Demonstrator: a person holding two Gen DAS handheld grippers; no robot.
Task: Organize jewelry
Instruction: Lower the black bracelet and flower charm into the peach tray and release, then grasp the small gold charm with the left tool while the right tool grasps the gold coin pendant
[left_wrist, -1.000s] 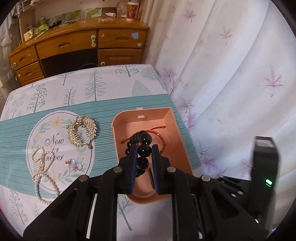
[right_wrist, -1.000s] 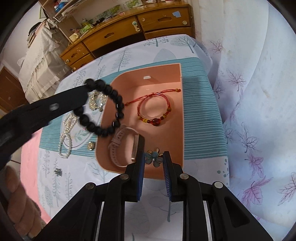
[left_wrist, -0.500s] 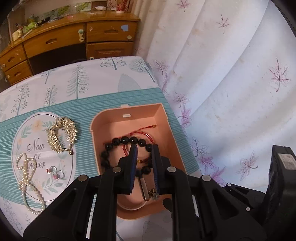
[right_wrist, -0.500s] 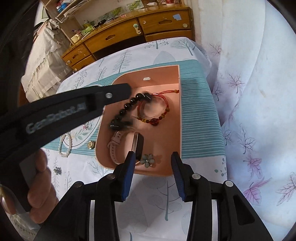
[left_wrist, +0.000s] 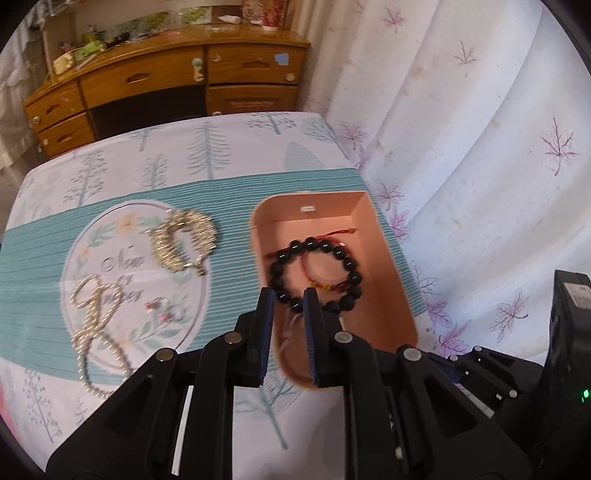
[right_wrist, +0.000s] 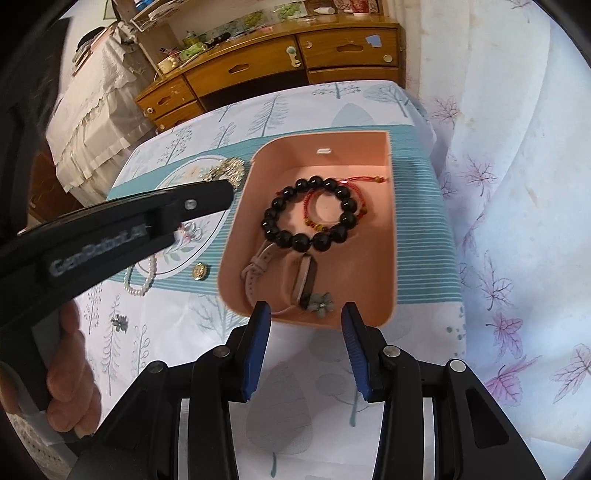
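Note:
A peach tray (left_wrist: 388, 258) (right_wrist: 392, 236) sits on the teal cloth. In it lie a black bead bracelet (left_wrist: 280, 273) (right_wrist: 273, 206), a red string bracelet (left_wrist: 306, 264) (right_wrist: 332, 188), a pink watch (right_wrist: 258, 266) and a grey flower brooch (right_wrist: 320, 303). My left gripper (left_wrist: 289, 301) is open and empty above the tray's near left edge. My right gripper (right_wrist: 305, 314) is open and empty at the tray's near rim. Left of the tray lie a gold chain bracelet (left_wrist: 184, 240), a pearl necklace (left_wrist: 92, 314) and rings (left_wrist: 166, 310).
A gold button-like piece (right_wrist: 199, 272) and a dark flower piece (right_wrist: 120, 322) lie on the tablecloth. A wooden dresser (left_wrist: 166, 81) stands behind the table. A leaf-print curtain (left_wrist: 480, 147) hangs at the right. The left gripper's body (right_wrist: 110, 236) crosses the right wrist view.
My left gripper opened and let the black bead bracelet drop into the tray, then drew back left. My right gripper released the flower brooch in the tray and opened wider.

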